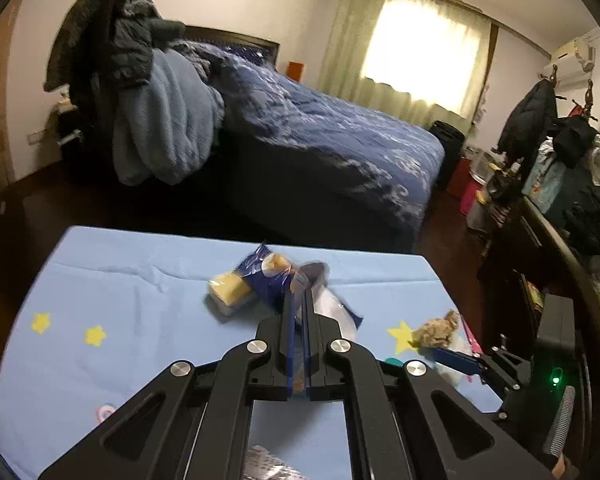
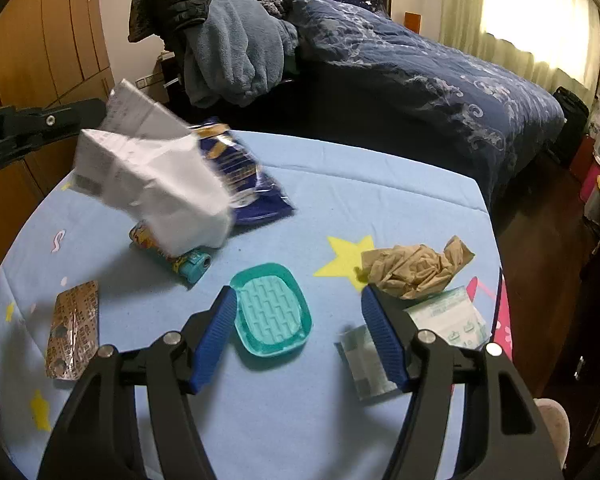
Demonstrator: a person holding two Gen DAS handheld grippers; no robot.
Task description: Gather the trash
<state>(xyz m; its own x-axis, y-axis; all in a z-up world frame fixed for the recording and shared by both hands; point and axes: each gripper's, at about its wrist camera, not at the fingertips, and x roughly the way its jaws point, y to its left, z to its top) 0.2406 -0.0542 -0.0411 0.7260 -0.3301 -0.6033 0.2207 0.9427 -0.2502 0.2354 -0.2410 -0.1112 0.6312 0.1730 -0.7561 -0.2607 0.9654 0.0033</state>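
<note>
My left gripper (image 1: 298, 300) is shut on a white plastic bag (image 2: 156, 184), which hangs blurred above the left of the table; in the left wrist view the bag (image 1: 334, 310) shows just past the fingertips. Behind it lies a blue snack wrapper (image 2: 248, 184) (image 1: 268, 280). A yellow sponge (image 1: 230, 292) sits to the wrapper's left. My right gripper (image 2: 300, 292) stands open low over the table, with a teal soap dish (image 2: 272, 312) between its fingers, untouched. Crumpled brown paper (image 2: 416, 268) (image 1: 436, 330) lies by the right fingertip.
A light blue cloth with yellow stars covers the table (image 2: 340, 184). On it lie a colourful lighter (image 2: 188, 264), a foil blister pack (image 2: 74, 328) and two tissue packets (image 2: 456, 320). A bed (image 2: 420, 64) stands close behind, with cluttered furniture (image 1: 572, 184) to the right.
</note>
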